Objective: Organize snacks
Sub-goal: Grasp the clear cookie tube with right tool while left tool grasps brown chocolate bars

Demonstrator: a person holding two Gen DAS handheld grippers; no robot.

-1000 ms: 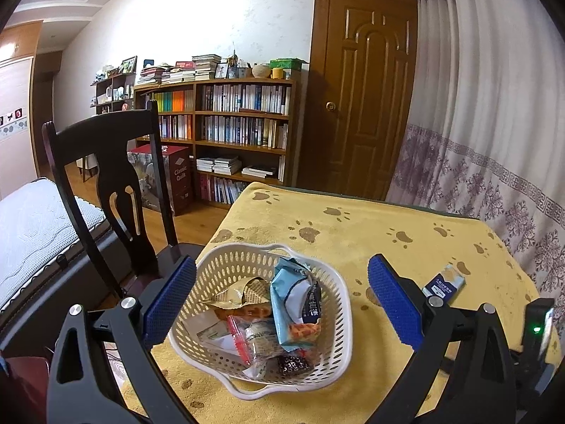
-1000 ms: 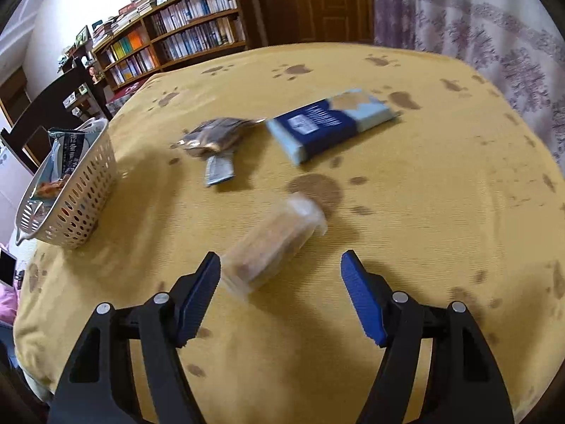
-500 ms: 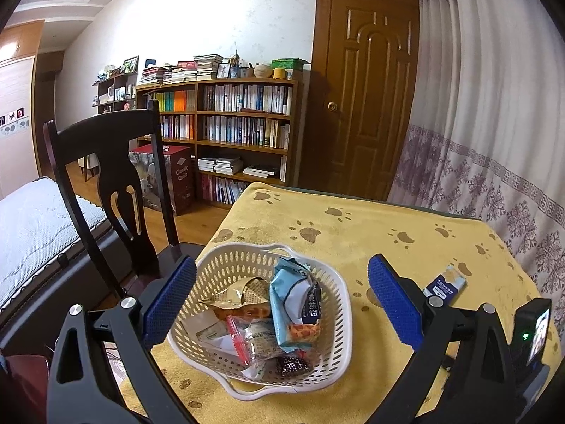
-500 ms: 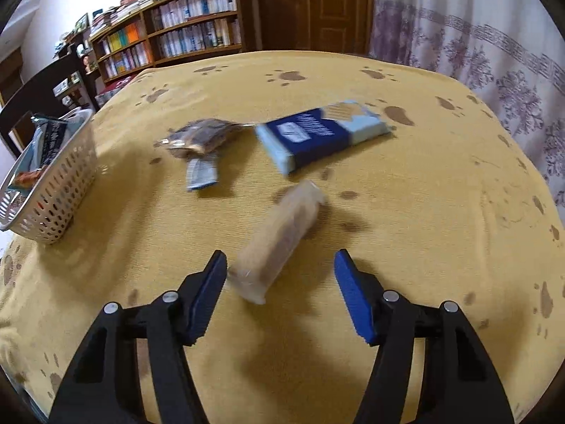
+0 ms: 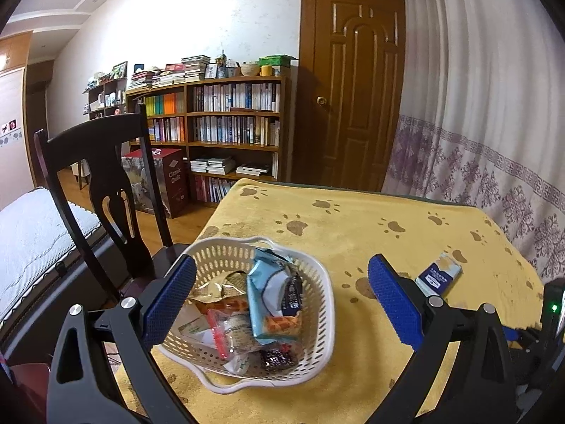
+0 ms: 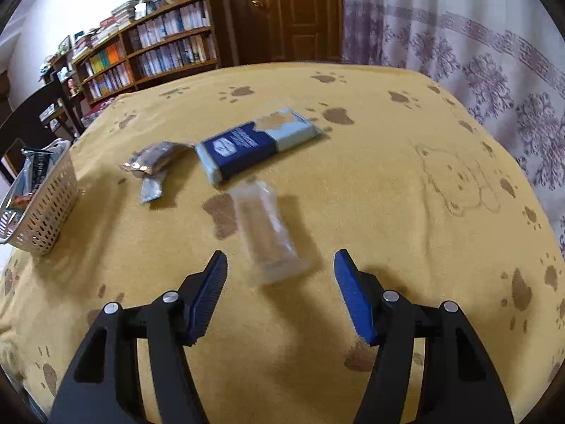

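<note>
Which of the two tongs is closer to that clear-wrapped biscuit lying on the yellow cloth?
Right. The right tongs are open just short of the clear-wrapped biscuit, which lies ahead between the pads. The left tongs hover open over the white basket, away from it.

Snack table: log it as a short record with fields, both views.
surface: yellow cloth with paw prints
basket: white, at left edge, holds several packets
loose snacks: clear-wrapped bar, blue box, brown packet
right tongs: open, the bar's near end between the tips, not gripped
left tongs: open, over the basket, empty
blur: the bar is smeared
</note>
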